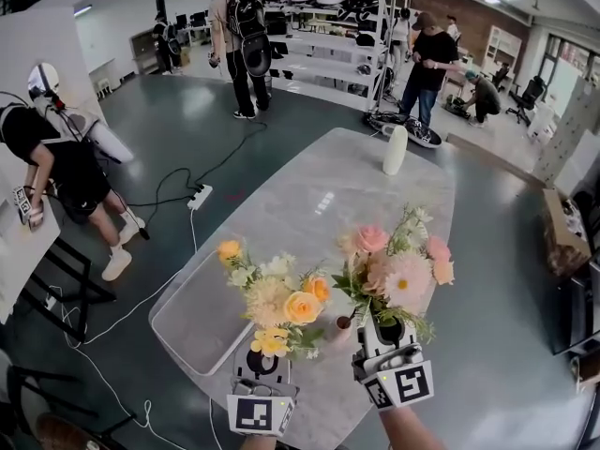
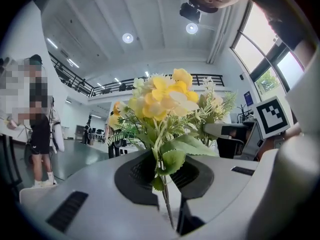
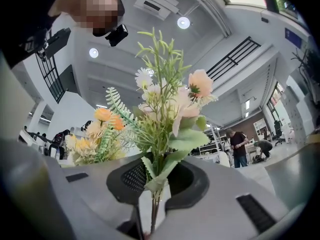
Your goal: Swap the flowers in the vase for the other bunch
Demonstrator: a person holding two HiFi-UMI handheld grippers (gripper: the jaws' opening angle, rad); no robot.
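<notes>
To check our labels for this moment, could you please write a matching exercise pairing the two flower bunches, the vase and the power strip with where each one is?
Things:
1. yellow bunch
2. pink bunch
3. white vase
4. power strip

Places:
A. on the floor beside the table
B. clamped in the right gripper
C. upright at the table's far end
D. clamped in the left gripper

Pairs: 1-D, 2-B, 3-C, 4-A
</notes>
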